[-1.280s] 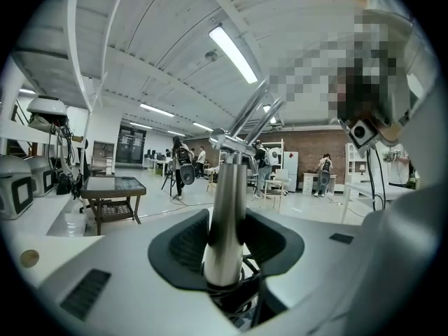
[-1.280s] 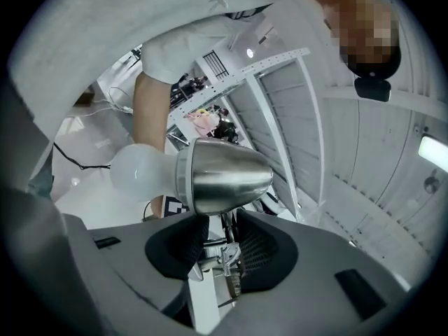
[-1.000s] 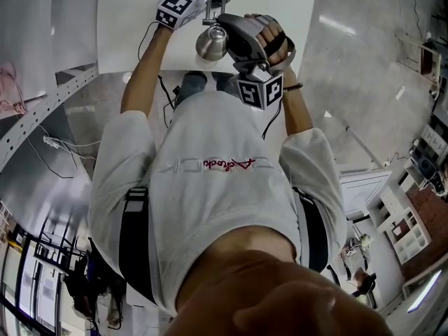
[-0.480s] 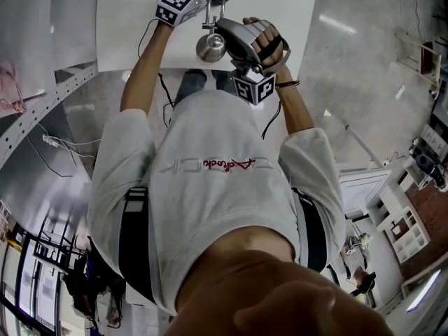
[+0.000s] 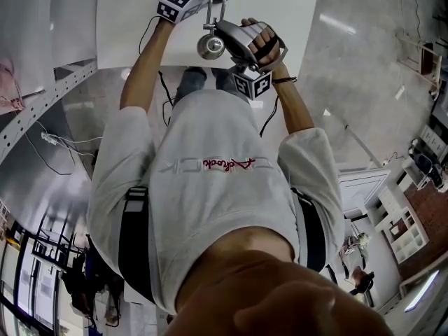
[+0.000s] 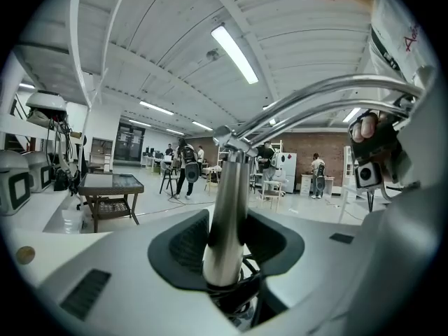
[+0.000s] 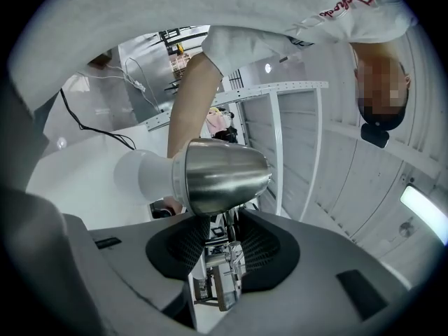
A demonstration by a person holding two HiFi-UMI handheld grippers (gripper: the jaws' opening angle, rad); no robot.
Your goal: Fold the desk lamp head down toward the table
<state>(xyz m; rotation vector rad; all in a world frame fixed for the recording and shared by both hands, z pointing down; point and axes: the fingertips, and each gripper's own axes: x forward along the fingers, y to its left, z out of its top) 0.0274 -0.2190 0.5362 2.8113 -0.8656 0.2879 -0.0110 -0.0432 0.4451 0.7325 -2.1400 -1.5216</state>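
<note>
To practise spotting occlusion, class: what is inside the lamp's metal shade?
A white bulb sticks out of the wide mouth of the metal shade. The rest of the bulb, and how it is mounted deeper inside, is covered by the shade's wall.

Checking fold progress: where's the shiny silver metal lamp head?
The lamp head sits top centre of the head view, over the white table, beside the right gripper.
</note>
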